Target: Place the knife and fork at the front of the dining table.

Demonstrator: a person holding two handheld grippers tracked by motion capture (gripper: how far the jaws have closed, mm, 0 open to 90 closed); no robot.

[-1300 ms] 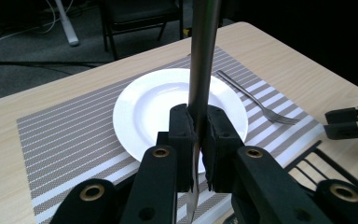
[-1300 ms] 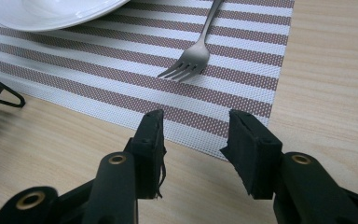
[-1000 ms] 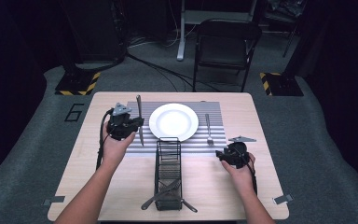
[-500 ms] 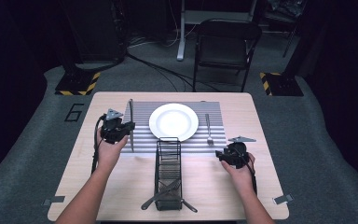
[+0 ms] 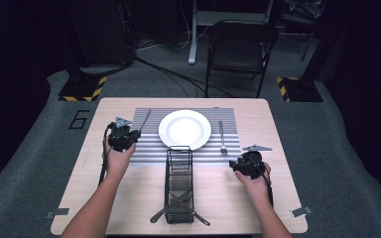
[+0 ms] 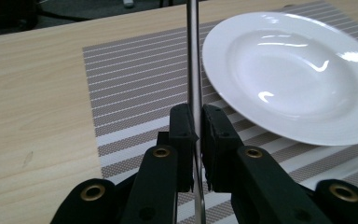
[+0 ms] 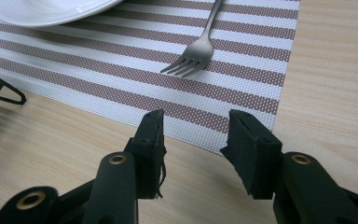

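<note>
Claws: two; plate (image 5: 184,129), fork (image 5: 222,137), knife (image 6: 194,70): one each.

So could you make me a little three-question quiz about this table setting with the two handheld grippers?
1. True or false: the left gripper is shut on a thin metal utensil.
2. What lies on the striped placemat right of the white plate? A) a spoon B) a fork C) a cup
3. Fill in: the right gripper has its jaws ____ and holds nothing.

Key: 1 true; 2 B, the fork; 3 open.
</note>
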